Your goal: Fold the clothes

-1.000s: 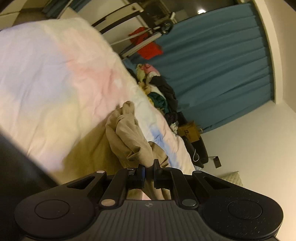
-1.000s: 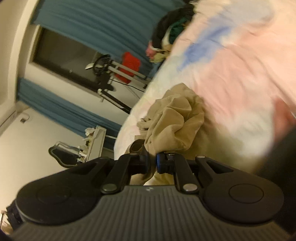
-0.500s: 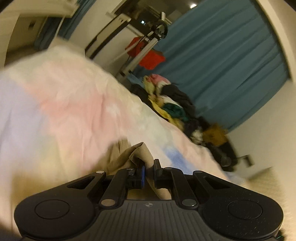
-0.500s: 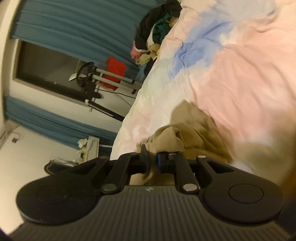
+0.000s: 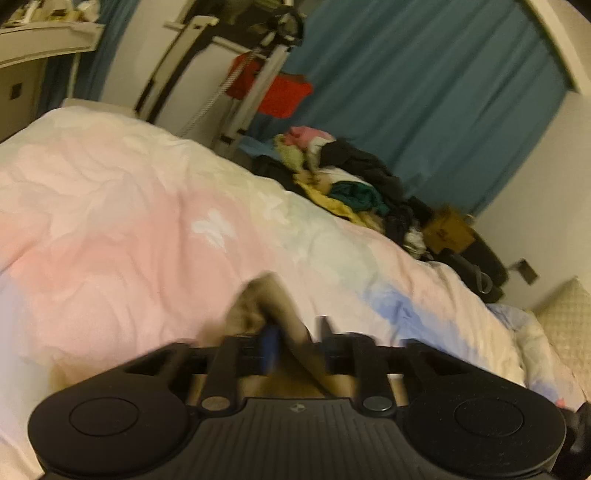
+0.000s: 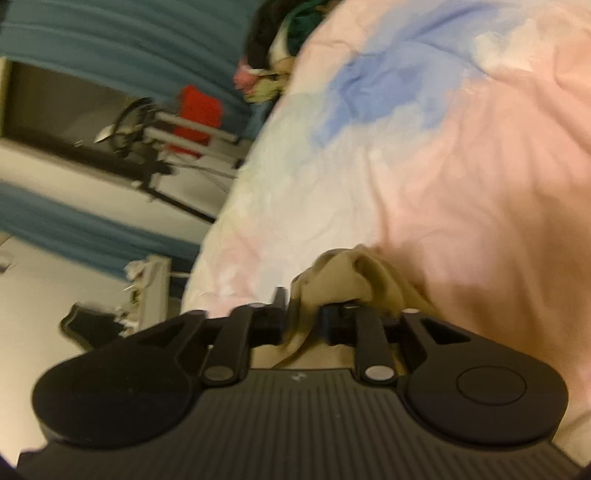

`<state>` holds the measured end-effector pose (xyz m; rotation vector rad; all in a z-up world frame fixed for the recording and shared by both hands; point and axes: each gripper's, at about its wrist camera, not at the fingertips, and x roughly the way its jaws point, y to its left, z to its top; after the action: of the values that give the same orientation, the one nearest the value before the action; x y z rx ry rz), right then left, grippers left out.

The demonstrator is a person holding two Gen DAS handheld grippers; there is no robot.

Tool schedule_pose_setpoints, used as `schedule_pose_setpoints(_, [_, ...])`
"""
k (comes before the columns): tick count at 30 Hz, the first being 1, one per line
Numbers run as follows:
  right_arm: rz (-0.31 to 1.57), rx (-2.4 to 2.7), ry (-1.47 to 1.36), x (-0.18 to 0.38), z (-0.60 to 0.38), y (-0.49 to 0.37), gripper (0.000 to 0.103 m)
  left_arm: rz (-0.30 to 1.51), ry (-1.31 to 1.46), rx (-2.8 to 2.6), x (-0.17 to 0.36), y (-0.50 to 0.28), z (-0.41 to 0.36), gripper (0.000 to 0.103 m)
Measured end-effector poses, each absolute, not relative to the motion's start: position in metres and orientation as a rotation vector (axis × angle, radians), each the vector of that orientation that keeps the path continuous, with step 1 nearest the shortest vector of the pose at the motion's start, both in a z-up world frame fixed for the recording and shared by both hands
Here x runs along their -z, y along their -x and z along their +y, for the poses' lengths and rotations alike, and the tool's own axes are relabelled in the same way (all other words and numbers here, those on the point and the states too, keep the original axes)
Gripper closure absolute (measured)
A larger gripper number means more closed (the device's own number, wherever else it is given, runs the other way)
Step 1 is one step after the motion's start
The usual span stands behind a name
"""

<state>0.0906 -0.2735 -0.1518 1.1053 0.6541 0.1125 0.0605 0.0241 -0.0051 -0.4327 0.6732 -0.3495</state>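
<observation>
Two grippers are in your hands, and both have the same tan garment (image 5: 275, 314) between their jaws. Your left gripper (image 5: 295, 339) has its jaws spread a little, with blurry tan cloth running through the gap; I cannot tell if they pinch it. Your right gripper (image 6: 303, 319) also has its jaws a bit apart, with a bunched fold of the tan garment (image 6: 343, 275) filling the space between them.

The garment lies on the bed (image 5: 122, 236), on a soft pink, white and blue cover.

Only your left view shows the pile of clothes (image 5: 343, 184) at the far side of the bed in full, plus a brown box (image 5: 448, 229). Only your right view shows the dark window (image 6: 55, 99) between the blue curtains (image 6: 122, 29).
</observation>
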Motion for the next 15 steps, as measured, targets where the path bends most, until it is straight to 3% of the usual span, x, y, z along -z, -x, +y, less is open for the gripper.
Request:
schedule_pose_setpoints(1, [0.631,-0.15,-1.096,0.147,-0.271,-0.087,0.049,0.662,0.412,0.383,0.003,-0.057,0.023,0.029])
schedule_pose_setpoints(2, [0.609,-0.188,-1.086,0.143,-0.268,-0.083,0.039,0.646,0.385,0.409,0.0,-0.053,0.021,0.02])
schedule_pose_setpoints(3, [0.586,-0.225,-1.076,0.138,-0.266,-0.079,0.024,0.622,0.35,0.428,-0.004,-0.048,0.018,0.018])
schedule_pose_setpoints(6, [0.516,-0.336,-1.044,0.125,-0.258,-0.068,0.021,0.553,0.244,0.467,-0.011,-0.03,0.008,0.008])
schedule_pose_setpoints(9, [0.506,-0.353,-0.943,0.117,-0.245,-0.065,0.022,0.562,0.183,0.444,-0.005,-0.026,-0.004,0.007])
schedule_pose_setpoints(15, [0.589,-0.182,-0.625,0.135,-0.224,-0.097,0.073,0.637,0.053,0.373,0.029,-0.053,-0.013,0.007])
